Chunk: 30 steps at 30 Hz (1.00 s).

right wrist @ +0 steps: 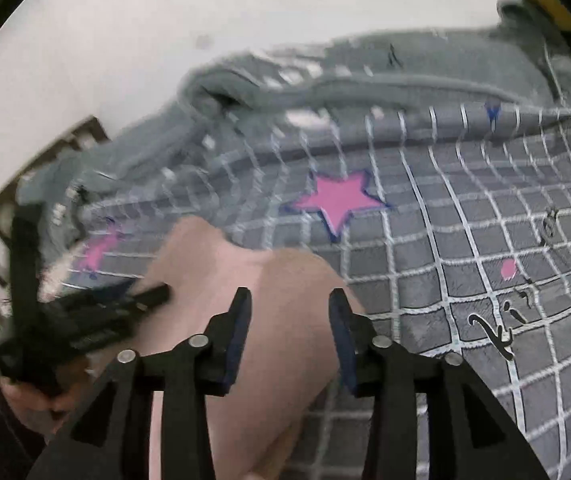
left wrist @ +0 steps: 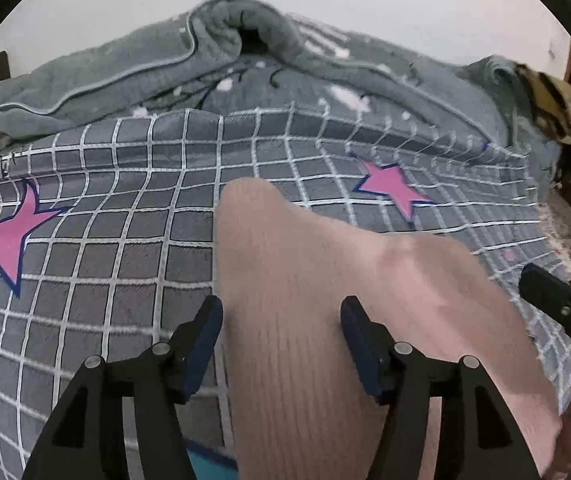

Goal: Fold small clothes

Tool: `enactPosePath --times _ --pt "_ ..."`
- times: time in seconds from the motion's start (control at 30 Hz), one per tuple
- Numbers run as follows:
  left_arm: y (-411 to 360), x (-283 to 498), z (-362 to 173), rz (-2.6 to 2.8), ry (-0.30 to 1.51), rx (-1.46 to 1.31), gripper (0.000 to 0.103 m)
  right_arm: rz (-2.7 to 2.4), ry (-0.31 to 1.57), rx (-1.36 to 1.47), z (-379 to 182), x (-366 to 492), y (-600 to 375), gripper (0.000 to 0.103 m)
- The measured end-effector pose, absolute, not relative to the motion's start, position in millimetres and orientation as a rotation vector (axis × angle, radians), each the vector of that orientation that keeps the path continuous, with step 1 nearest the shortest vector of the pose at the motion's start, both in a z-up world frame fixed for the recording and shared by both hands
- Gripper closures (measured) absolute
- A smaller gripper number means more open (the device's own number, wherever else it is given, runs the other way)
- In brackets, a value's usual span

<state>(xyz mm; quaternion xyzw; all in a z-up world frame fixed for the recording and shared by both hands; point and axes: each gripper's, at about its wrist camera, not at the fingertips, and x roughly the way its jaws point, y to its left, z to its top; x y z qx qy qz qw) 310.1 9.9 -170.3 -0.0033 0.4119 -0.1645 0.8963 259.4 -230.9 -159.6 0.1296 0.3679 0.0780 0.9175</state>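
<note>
1. The pink ribbed garment (left wrist: 365,340) lies on the grid-patterned blanket (left wrist: 105,280), on the bed, near the pink star (left wrist: 393,190).
2. Left tool (left wrist: 281,340) and right tool (right wrist: 289,332): jaws apart, straddling the garment, not clamped.
3. Handling, judged: soft, light, limp; pinch at an edge or corner.
4. Script on the blanket (right wrist: 497,332): not fully legible.

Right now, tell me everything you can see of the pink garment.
The pink garment is a pale, finely ribbed knit, apparently soft. It lies draped on the grey grid blanket, rounded end pointing away. It runs between the spread fingers of both the left gripper and right gripper; neither visibly clamps it.
</note>
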Motion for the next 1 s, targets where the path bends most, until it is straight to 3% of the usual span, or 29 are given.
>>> enactPosePath --times 0.17,0.4,0.93,1.0 --pt "11.6 272.7 -165.9 -0.339 0.813 -0.001 0.040 0.197 0.691 0.123 -145.0 217.6 -189.9 0.058" --pt "15.7 236.8 -176.9 -0.307 0.786 -0.005 0.035 0.143 0.752 -0.016 -192.5 200.6 -172.8 0.059" --pt "12.0 195.2 -190.3 -0.260 0.751 -0.008 0.028 0.177 0.752 0.014 -202.0 186.1 -187.6 0.059" --pt "9.8 192.2 -192.3 -0.249 0.713 0.017 0.023 0.175 0.748 0.018 -202.5 184.1 -188.3 0.059"
